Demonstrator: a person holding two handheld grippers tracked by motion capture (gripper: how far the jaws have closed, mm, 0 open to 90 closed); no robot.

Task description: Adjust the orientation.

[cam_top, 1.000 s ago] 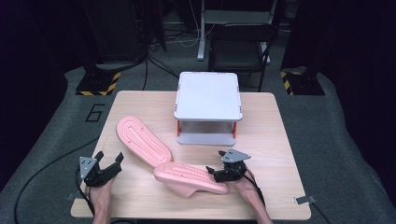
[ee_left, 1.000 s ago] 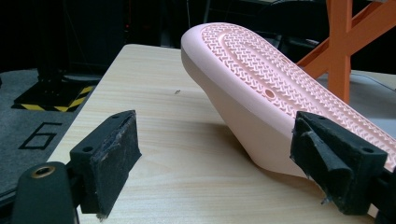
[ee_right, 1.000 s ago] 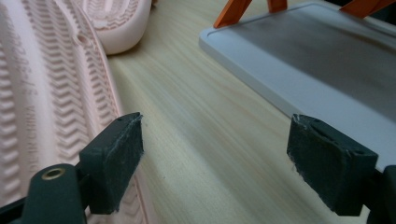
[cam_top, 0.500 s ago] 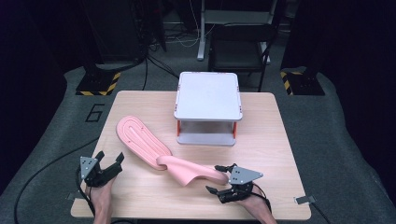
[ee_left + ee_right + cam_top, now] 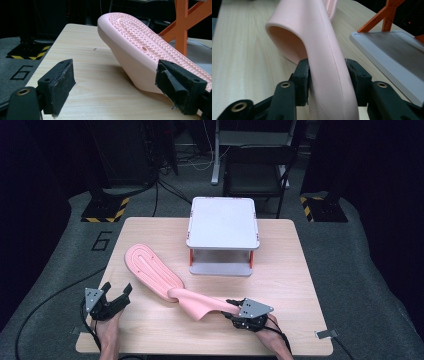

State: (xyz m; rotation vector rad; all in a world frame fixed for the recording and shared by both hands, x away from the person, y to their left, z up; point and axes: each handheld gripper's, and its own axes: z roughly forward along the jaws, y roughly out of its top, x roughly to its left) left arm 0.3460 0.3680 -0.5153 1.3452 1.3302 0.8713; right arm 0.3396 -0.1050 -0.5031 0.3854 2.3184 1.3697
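Pale wood is the table [image 5: 295, 270] in the high view, with a white two-tier stand [image 5: 222, 222] on orange legs toward its far middle. A pink slipper [image 5: 152, 270] lies sole-up to the left of the stand, and a second pink piece [image 5: 202, 304] runs from its near end toward the right gripper [image 5: 235, 312], twisted and partly raised off the wood. The right gripper sits at the near edge, its jaws closed on that pink end. The left gripper [image 5: 120, 295] rests at the near-left corner, jaws spread and touching nothing, well apart from the slipper.

From the left gripper view, the gripper [image 5: 115, 82] shows two black foam pads [image 5: 61, 82] set wide — bare wood between them. The slipper [image 5: 140, 45] rises beyond, its ribbed sole facing up and tilted; an orange leg [image 5: 181, 25] stands behind.

From the right gripper view, the gripper [image 5: 328, 75] clamps the pink strap [image 5: 322, 50] on both sides, and the strap curls up and over — a hollow loop. The stand's grey base shelf [image 5: 392, 47] lies just to the right.
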